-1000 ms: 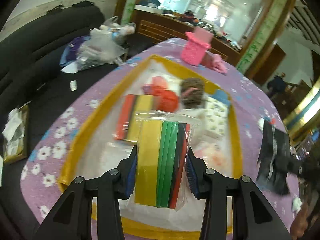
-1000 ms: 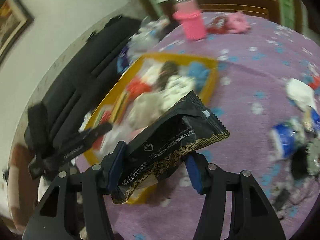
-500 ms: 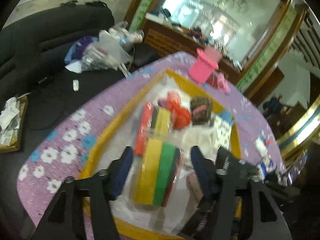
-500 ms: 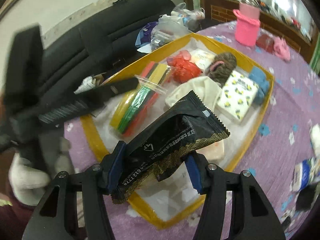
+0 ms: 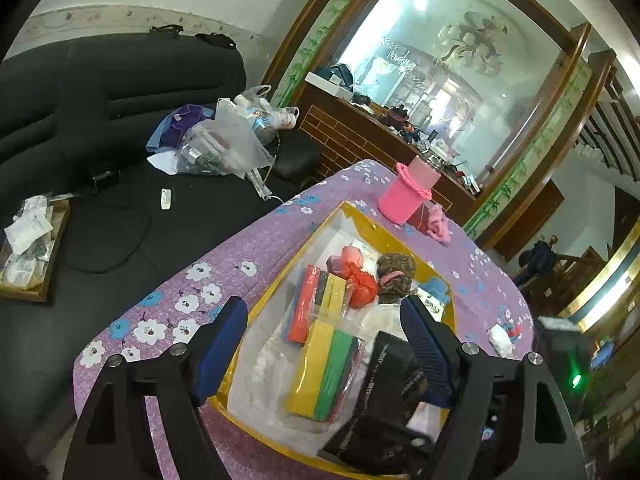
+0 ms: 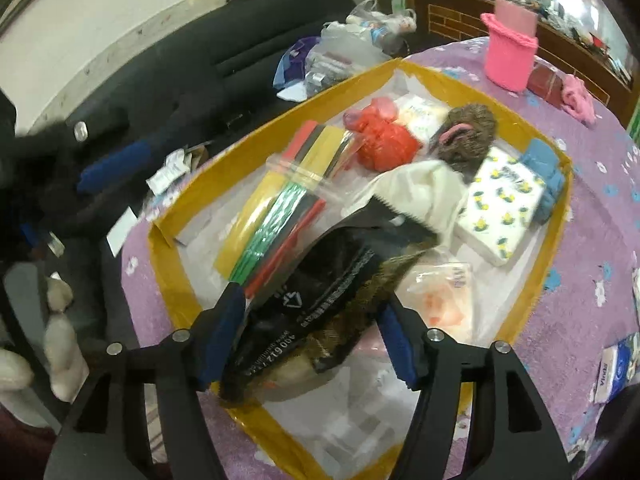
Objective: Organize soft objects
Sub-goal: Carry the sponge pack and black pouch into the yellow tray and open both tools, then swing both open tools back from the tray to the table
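Released since a second ago, the bagged colour sheets [image 5: 326, 368] now lie flat in the yellow-rimmed tray [image 5: 264, 300], no longer between the left gripper [image 5: 324, 344] pads, whose jaws have just been opening and stand wide apart with nothing pressed between them. Right gripper [image 6: 308, 332] now over the tray; jaws have just been opening too. Black foil packet [image 6: 320, 304] sits between them, blurred, pads apparently clear of it. Packet's far end lies over white cloth [image 6: 416, 188], just beside the colour sheets.
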`<move>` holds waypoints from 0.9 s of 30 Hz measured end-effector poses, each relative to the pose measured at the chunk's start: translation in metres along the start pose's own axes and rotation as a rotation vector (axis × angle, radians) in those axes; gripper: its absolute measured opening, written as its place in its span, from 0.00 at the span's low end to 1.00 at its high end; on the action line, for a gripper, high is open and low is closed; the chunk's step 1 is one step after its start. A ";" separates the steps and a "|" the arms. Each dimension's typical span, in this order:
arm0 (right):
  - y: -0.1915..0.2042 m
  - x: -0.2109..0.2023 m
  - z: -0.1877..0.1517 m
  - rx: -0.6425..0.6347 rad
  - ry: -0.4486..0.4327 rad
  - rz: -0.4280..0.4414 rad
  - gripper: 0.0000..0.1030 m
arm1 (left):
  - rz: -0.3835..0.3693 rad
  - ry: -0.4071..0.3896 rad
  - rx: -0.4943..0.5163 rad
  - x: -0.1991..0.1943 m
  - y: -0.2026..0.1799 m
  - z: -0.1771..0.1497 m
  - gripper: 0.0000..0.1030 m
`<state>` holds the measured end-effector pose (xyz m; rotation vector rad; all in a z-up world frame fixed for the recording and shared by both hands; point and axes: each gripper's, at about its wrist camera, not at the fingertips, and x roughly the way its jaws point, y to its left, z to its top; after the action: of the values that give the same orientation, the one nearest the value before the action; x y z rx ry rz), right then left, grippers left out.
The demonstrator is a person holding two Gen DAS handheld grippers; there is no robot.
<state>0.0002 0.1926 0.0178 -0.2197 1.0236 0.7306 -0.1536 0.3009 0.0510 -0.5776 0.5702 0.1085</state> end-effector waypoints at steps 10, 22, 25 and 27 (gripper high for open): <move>-0.016 -0.049 -0.010 0.078 -0.107 0.021 0.68 | 0.005 -0.002 0.026 -0.001 -0.012 0.001 0.79; -0.094 -0.143 -0.068 0.239 -0.259 -0.135 0.68 | 0.047 -0.015 0.198 -0.008 -0.060 -0.006 0.82; -0.121 -0.162 -0.088 0.315 -0.290 -0.165 0.68 | 0.040 0.002 0.262 -0.005 -0.080 -0.016 0.82; -0.134 -0.172 -0.101 0.350 -0.303 -0.179 0.68 | 0.043 0.012 0.315 -0.004 -0.096 -0.023 0.83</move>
<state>-0.0372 -0.0336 0.0873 0.1004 0.8134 0.3979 -0.1438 0.2085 0.0840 -0.2598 0.5970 0.0537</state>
